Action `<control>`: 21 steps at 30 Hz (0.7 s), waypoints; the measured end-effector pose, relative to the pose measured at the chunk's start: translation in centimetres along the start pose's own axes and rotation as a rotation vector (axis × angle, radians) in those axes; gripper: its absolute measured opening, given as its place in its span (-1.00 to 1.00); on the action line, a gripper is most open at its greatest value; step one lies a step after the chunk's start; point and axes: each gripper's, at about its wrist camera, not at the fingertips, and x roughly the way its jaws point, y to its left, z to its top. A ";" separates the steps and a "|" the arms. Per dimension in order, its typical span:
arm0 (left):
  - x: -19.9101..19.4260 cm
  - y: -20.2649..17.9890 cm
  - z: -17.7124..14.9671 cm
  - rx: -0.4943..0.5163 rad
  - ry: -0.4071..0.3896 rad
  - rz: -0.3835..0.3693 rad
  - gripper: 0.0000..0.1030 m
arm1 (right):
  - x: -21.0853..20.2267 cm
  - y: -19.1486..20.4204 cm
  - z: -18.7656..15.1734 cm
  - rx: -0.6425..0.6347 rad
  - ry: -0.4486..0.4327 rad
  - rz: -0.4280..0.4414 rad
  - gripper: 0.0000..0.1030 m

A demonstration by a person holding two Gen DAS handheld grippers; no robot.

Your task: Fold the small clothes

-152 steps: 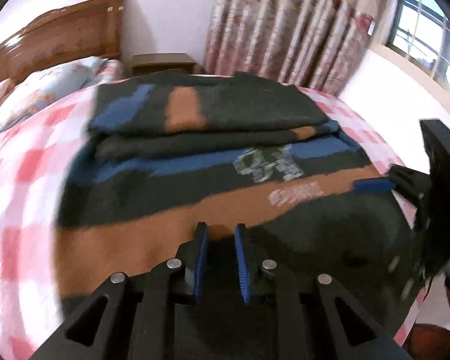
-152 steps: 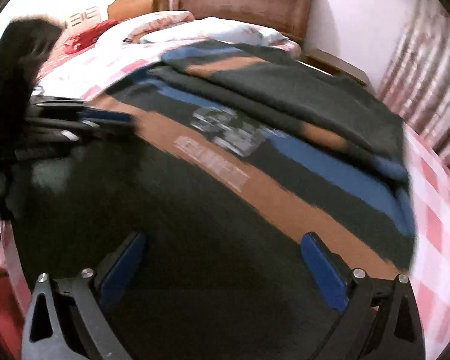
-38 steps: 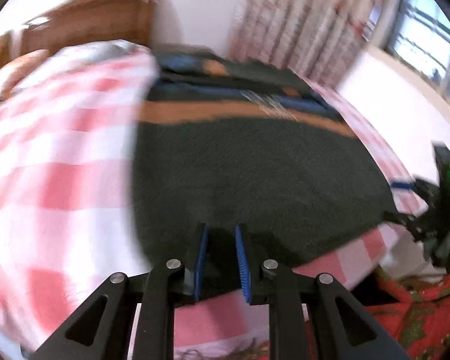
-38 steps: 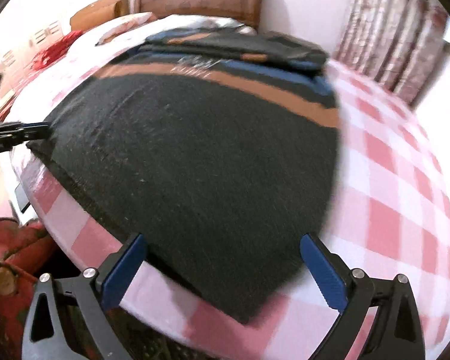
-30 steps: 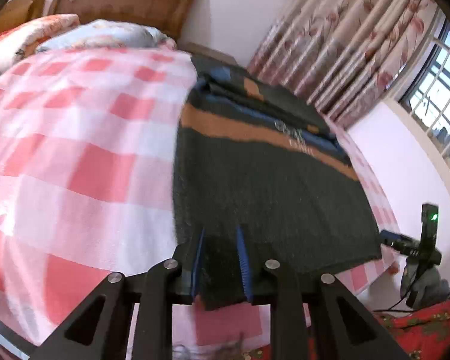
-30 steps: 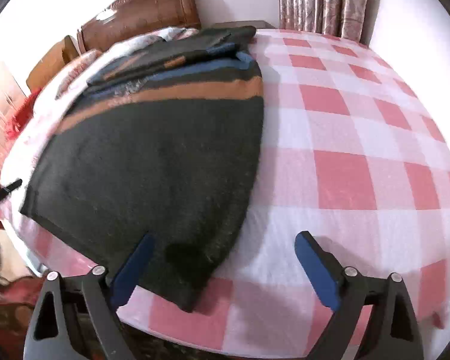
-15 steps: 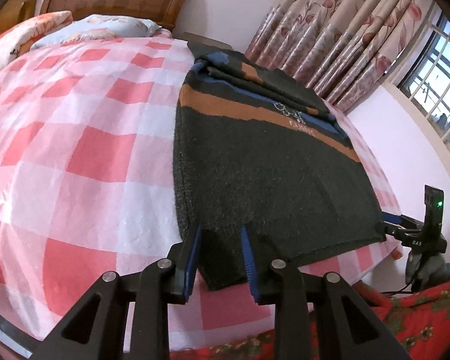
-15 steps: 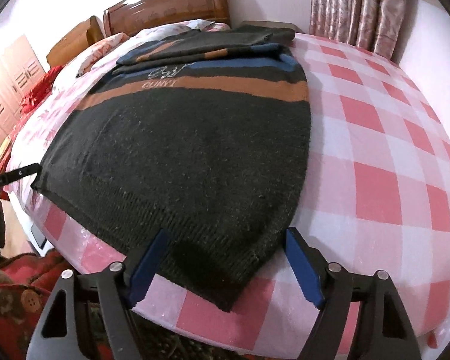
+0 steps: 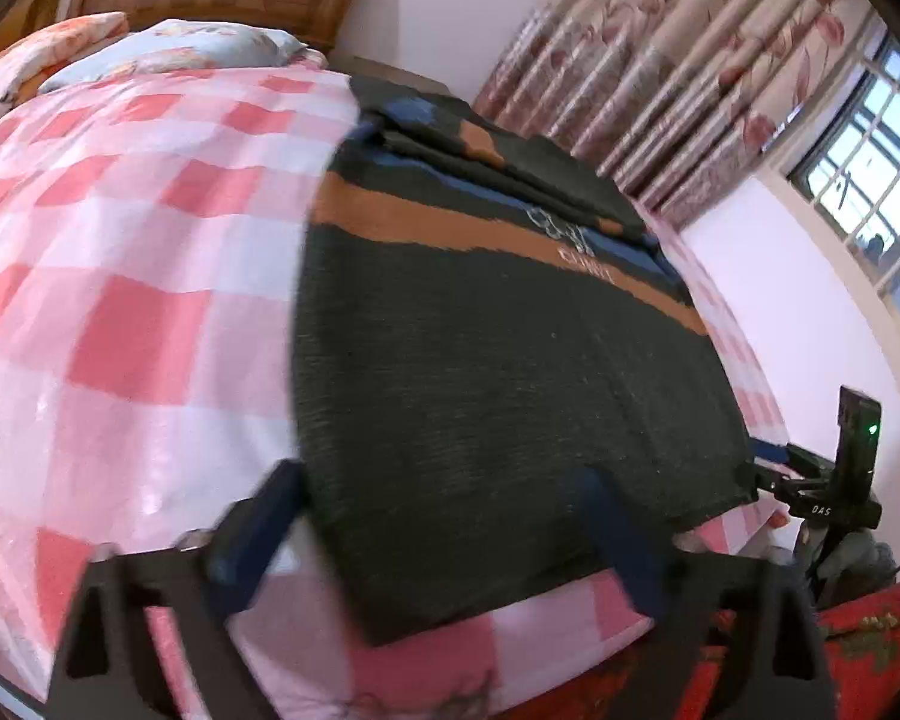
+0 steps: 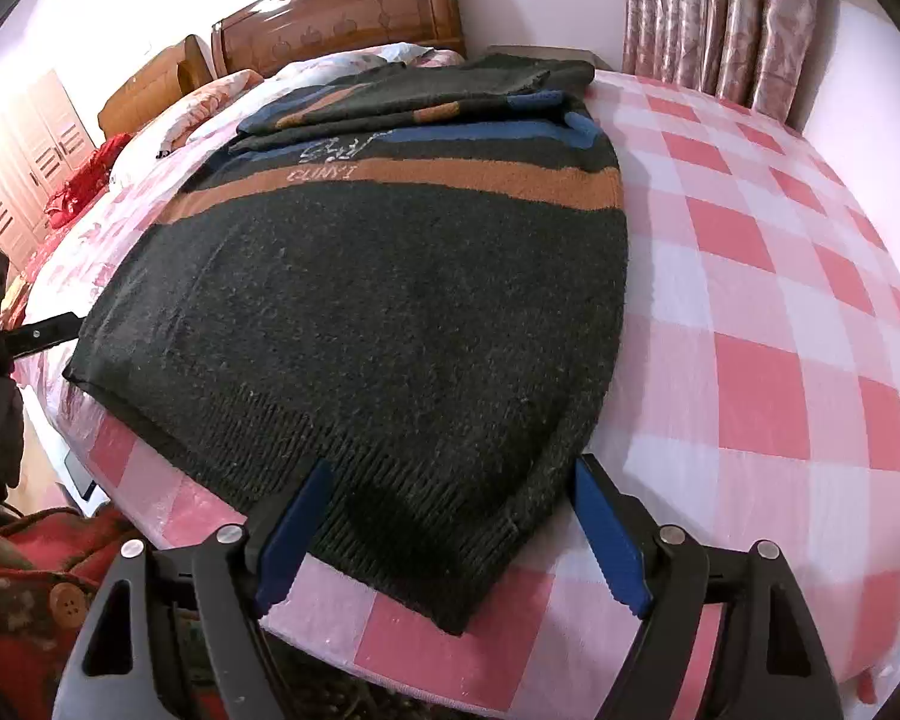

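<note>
Here, dark knitted sweater with orange and blue stripes (image 10: 390,300) spread flat on the pink-and-white checked bed (image 10: 750,300), left gripper (image 9: 438,534) at the sweater's hem corner, fingers spread wide, gripping nothing, right gripper (image 10: 450,528) at the opposite hem corner, fingers wide apart, empty.

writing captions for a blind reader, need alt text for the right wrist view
A dark knitted sweater with orange and blue stripes lies flat on a pink and white checked bedspread, its ribbed hem nearest the camera. The open right claw straddles the hem's corner with blue-padded fingers. A carved wooden headboard and floral curtains stand behind.
</note>
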 end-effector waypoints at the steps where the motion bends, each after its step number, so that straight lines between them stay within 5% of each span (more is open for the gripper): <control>1: 0.6 -0.7 0.2 0.019 0.018 0.038 0.99 | 0.1 0.2 0.1 -0.008 -0.001 -0.009 1.00; 5: 2.4 -2.9 0.3 0.086 0.051 0.196 0.94 | 0.5 1.0 0.1 -0.039 -0.024 -0.063 1.00; 6: 2.3 -3.0 0.3 0.077 0.035 0.211 0.63 | 0.4 1.2 0.0 -0.048 -0.038 -0.080 1.00; 7: 2.0 -3.0 0.4 0.070 0.017 0.241 -0.41 | 0.2 1.1 0.1 -0.036 -0.058 -0.052 1.00; 8: 2.0 -2.5 0.5 0.041 0.038 0.194 -0.72 | 0.1 0.8 0.1 0.006 -0.065 0.011 1.00; 15: -1.1 -0.2 -0.3 -0.062 -0.031 -0.059 -0.75 | -1.5 -1.7 -1.1 0.090 -0.112 0.148 1.00; 21: -7.9 0.8 -3.1 -0.058 -0.085 -0.326 -0.75 | -9.0 -1.6 -4.6 -0.026 -0.164 0.497 1.00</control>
